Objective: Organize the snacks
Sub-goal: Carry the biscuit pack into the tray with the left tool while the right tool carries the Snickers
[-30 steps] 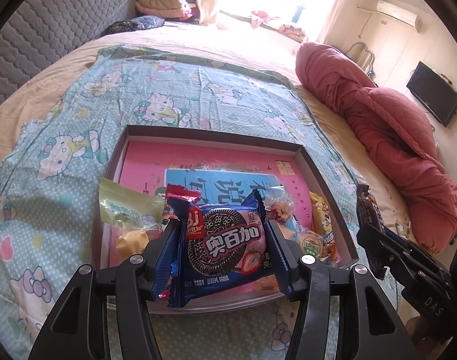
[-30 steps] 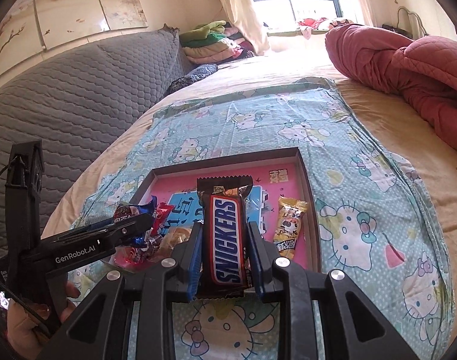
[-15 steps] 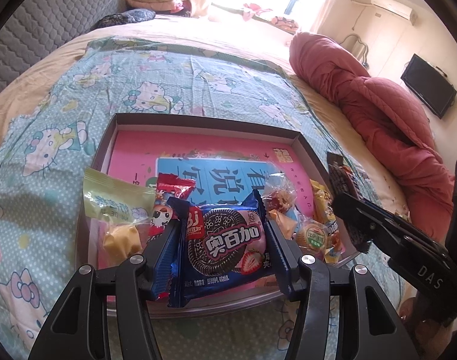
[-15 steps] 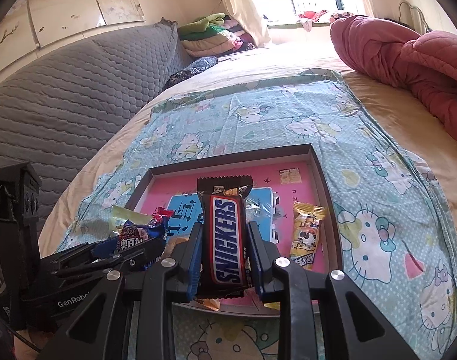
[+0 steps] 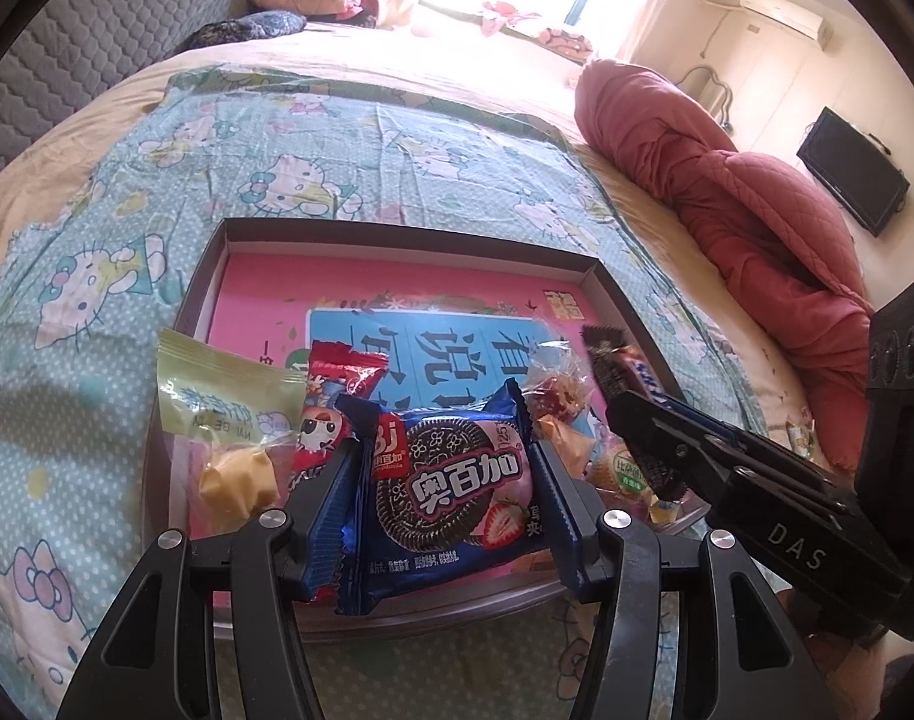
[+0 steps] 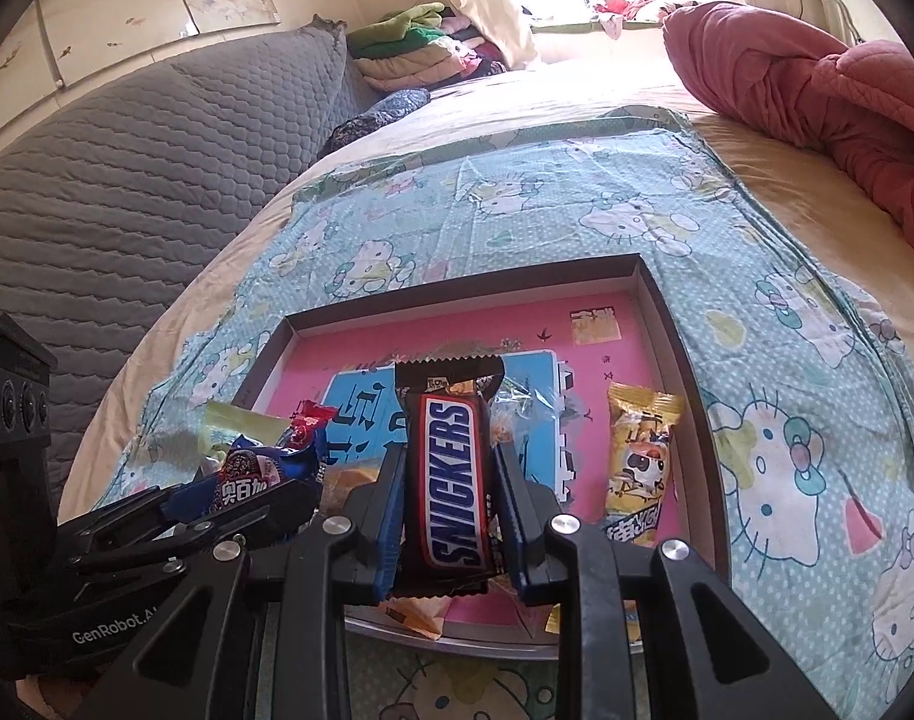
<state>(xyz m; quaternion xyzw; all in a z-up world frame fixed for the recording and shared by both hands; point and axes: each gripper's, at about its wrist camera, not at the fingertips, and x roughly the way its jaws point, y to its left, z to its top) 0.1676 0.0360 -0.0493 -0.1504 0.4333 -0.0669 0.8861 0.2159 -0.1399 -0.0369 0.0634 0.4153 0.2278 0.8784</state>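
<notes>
Snickers bar (image 6: 450, 474) clamped lengthwise between right gripper (image 6: 450, 516) pads, above tray (image 6: 679, 360)

We see a blue cookie packet (image 5: 450, 486) with a sandwich cookie and strawberry printed on it, raised over the near edge of the shallow box (image 5: 408, 237) with its pink floor. A brown Snickers bar (image 6: 453, 480) stands lengthwise above the same box. Inside lie a green packet (image 5: 228, 396), a red packet (image 5: 336, 384) and a yellow packet (image 6: 640, 462).
</notes>
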